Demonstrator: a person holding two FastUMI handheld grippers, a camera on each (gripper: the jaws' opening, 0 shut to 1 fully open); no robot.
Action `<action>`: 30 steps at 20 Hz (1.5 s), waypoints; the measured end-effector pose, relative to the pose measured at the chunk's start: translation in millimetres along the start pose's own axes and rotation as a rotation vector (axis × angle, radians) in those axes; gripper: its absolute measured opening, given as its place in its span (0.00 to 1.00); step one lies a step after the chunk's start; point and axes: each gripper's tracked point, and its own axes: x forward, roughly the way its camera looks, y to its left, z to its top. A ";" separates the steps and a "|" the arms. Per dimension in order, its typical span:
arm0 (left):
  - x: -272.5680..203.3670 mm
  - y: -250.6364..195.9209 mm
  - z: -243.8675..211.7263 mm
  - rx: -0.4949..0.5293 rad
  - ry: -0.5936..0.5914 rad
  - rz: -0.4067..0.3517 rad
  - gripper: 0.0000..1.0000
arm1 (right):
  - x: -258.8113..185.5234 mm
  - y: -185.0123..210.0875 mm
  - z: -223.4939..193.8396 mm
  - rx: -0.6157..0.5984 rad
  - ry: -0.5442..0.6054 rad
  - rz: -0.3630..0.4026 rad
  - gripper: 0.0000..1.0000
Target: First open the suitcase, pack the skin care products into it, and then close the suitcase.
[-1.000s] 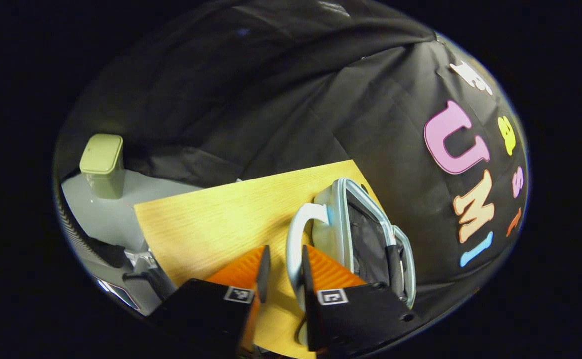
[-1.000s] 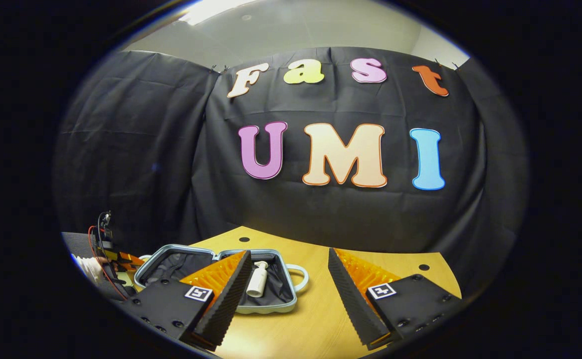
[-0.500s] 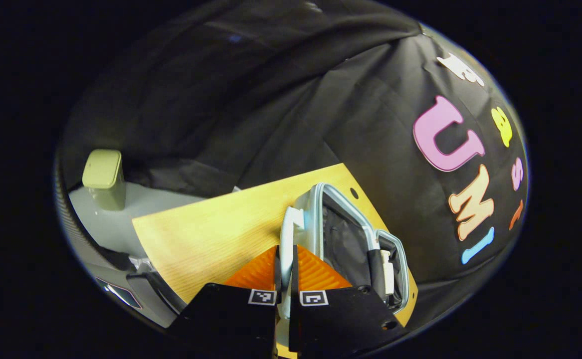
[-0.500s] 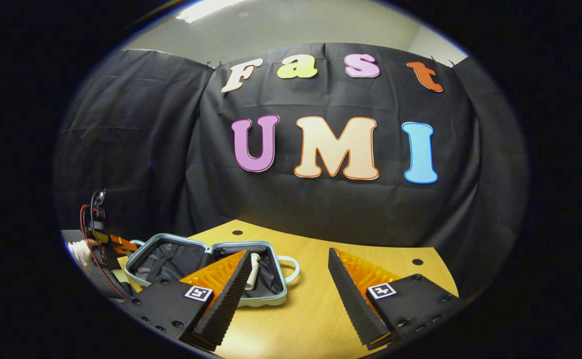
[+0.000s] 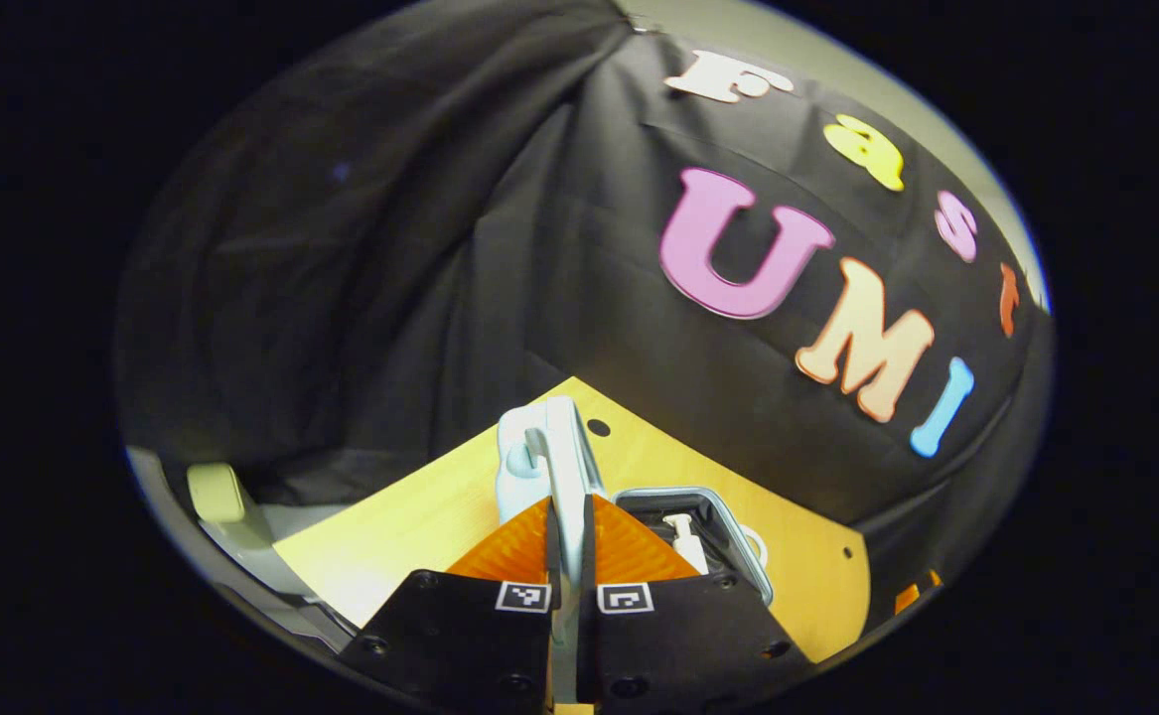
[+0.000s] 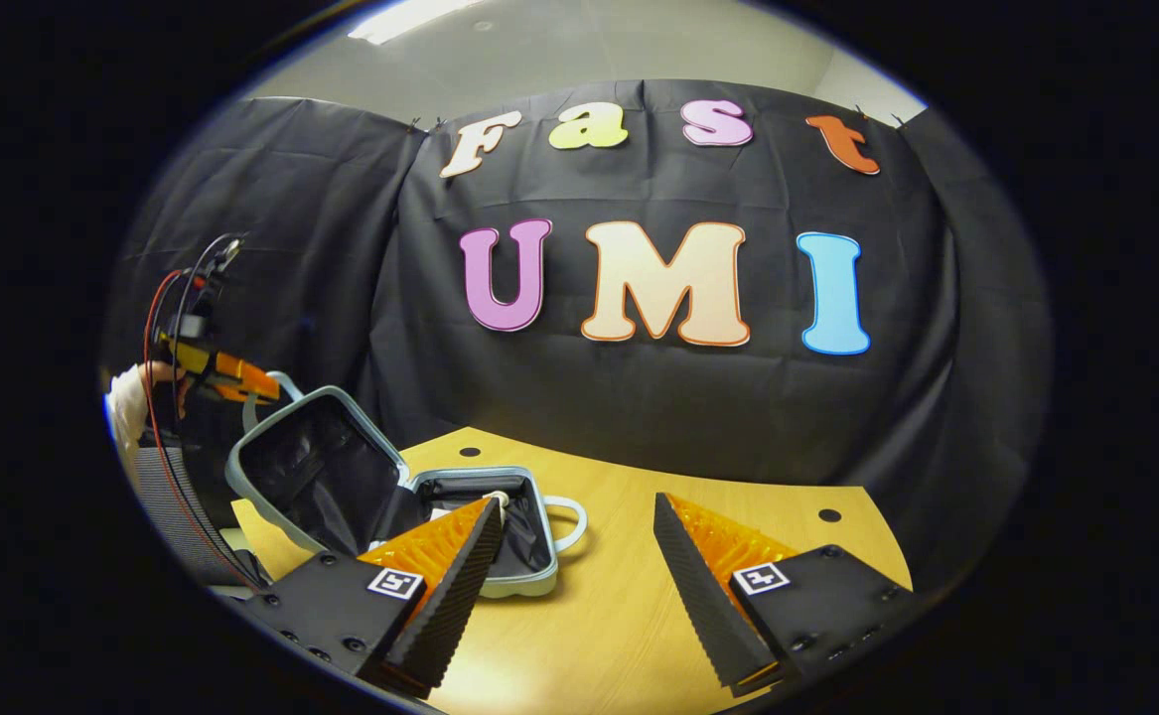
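A pale blue suitcase lies on the wooden table [image 6: 639,636]. Its black-lined lid [image 6: 311,467] is raised at a slant over the base [image 6: 529,571]. My left gripper [image 5: 569,516] is shut on the lid's handle [image 5: 564,467], and the lid [image 5: 524,452] stands edge-on in front of it. The left gripper [image 6: 251,382] also shows at the far left of the right gripper view, held by a hand at the lid's top edge. A white skin care bottle [image 5: 683,536] lies inside the base [image 5: 738,541], partly hidden by a finger in the right gripper view. My right gripper [image 6: 579,556] hangs open over the table, right of the suitcase.
A pale green lidded bin [image 5: 217,492] stands on the grey floor beyond the table's left edge. The base's own handle [image 6: 567,521] sticks out toward the table's middle. Small round holes [image 6: 829,515] mark the tabletop near the back wall.
My left gripper closed on the lid's handle and swung the lid up from flat to a raised slant. The right gripper stayed open and barely moved.
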 end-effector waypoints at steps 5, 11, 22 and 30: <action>14.9 -133.7 12.7 0.103 -0.026 -0.117 0.03 | -4.6 -26.2 -5.7 0.013 0.004 -0.023 0.98; 68.8 -257.7 -46.7 0.116 0.079 -0.279 0.03 | -15.6 -61.1 -15.8 0.051 0.023 -0.068 0.97; 186.0 -315.5 -229.7 0.297 0.451 -0.181 0.04 | -25.5 -90.0 -31.0 0.108 0.049 -0.154 0.97; 182.9 -334.7 -239.9 0.321 0.444 -0.220 0.45 | -29.1 -93.2 -44.3 0.126 0.076 -0.159 0.98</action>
